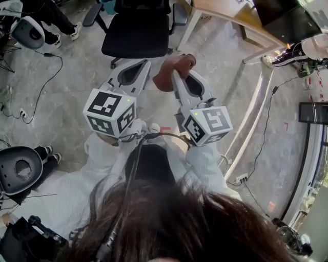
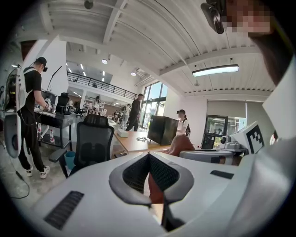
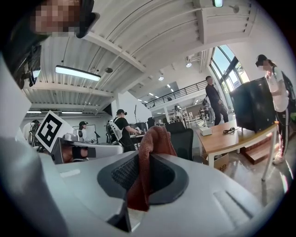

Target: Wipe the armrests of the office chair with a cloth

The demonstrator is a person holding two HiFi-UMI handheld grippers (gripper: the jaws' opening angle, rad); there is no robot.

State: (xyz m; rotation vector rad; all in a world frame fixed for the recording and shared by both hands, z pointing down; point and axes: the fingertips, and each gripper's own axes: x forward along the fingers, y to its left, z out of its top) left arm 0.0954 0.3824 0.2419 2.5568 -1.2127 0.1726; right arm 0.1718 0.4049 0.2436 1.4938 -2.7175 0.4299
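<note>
Wiping looks unstarted: right gripper [image 3: 148, 155] clamps rust-red fabric cloth [image 1: 165, 77], left gripper [image 2: 149, 155] is closed, armrests [image 1: 92, 14] of black mesh office chair [image 1: 136, 33] await.

The grey floor [image 1: 66, 107] carries the office chair [image 1: 136, 30], a wooden desk [image 1: 220, 9] (right) and loose cables [image 1: 56, 77].

Open office: wooden desk [image 2: 134, 141], office chair [image 2: 94, 143], large monitor [image 2: 162, 129].

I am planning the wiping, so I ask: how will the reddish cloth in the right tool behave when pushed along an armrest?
Probably floppy: the cloth folds and bulges above the right tool, whose jaws are shut on it, so it may bunch rather than stay flat. Likely light, since one pinch holds it up. Its coarse weave looks grippy, not slippery.
</note>
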